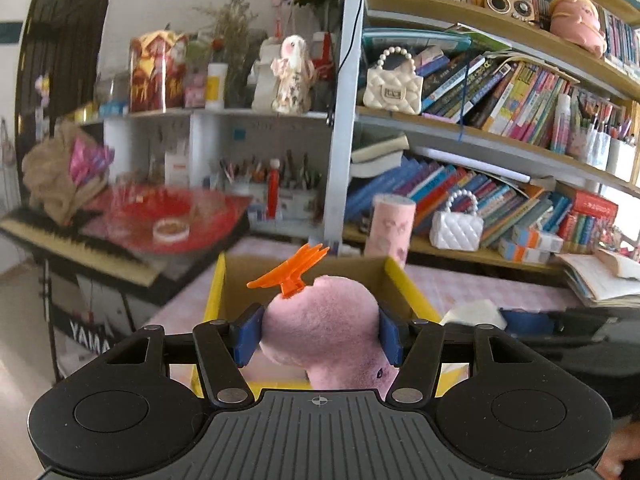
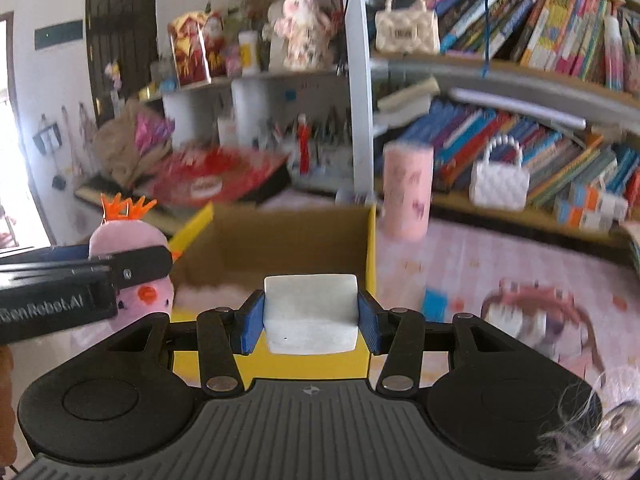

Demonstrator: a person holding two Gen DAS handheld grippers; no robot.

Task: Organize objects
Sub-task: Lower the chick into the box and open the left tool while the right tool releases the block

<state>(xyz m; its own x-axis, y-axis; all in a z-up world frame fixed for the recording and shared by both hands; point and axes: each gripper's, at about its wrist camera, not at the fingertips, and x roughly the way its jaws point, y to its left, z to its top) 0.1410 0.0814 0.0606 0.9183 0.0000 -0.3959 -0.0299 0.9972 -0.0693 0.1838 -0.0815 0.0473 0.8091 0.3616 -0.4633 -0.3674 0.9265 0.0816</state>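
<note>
In the left wrist view, low in the centre, the left tool (image 1: pixel 319 334) grips a pink plush toy (image 1: pixel 324 328) between its blue pads (image 1: pixel 249 334); an orange plastic crest (image 1: pixel 291 274) sticks up from the toy. Just behind it sits an open yellow cardboard box (image 1: pixel 214 292) on the pink-patterned surface (image 1: pixel 480 280).

In the right wrist view, the same plush toy (image 2: pixel 128 236) shows at the left edge, clamped in the other tool (image 2: pixel 132 268). At lower centre the right tool (image 2: pixel 311 326) grips a white block (image 2: pixel 311 312), in front of the box (image 2: pixel 370 248). A pink cylinder (image 2: pixel 407 192) stands upright right of the box.
</note>
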